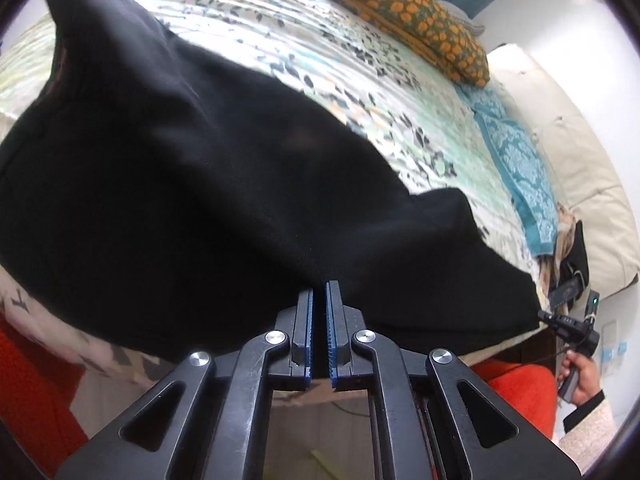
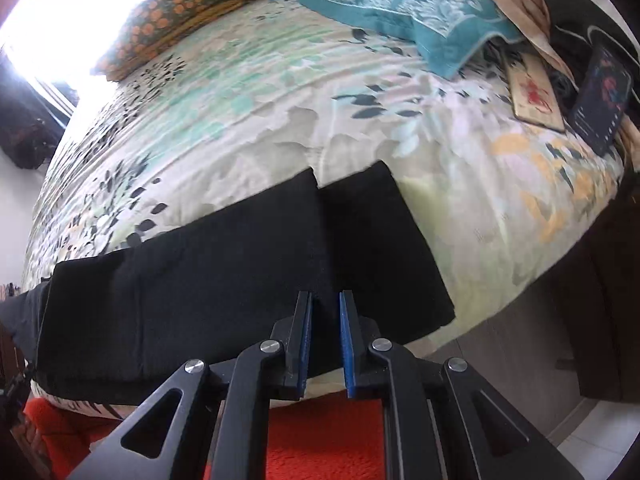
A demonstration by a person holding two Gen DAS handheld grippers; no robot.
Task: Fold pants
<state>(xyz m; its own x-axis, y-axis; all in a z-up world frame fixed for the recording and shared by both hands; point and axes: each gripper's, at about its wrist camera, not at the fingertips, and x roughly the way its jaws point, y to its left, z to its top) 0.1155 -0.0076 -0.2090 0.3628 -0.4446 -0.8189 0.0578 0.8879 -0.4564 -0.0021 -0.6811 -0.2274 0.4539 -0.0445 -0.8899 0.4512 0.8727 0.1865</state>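
Observation:
Black pants (image 1: 200,184) lie spread across the floral bedspread (image 1: 320,52), reaching the bed's near edge. My left gripper (image 1: 319,286) is shut on the pants' near edge, with the fabric pinched between its blue pads. In the right wrist view the two leg ends (image 2: 360,232) lie side by side, a thin slit between them. There my right gripper (image 2: 325,296) is shut on the near edge of the pants (image 2: 180,280), dark cloth filling the narrow gap between its pads. The left wrist view shows the right gripper (image 1: 560,320) at the pants' far right corner, held by a hand (image 1: 582,376).
An orange-patterned pillow (image 1: 400,12) and a teal pillow (image 2: 400,4) lie at the head of the bed. A phone (image 2: 604,100) and a card (image 2: 534,98) rest near the bed's right edge. A red rug (image 2: 320,432) covers the floor below.

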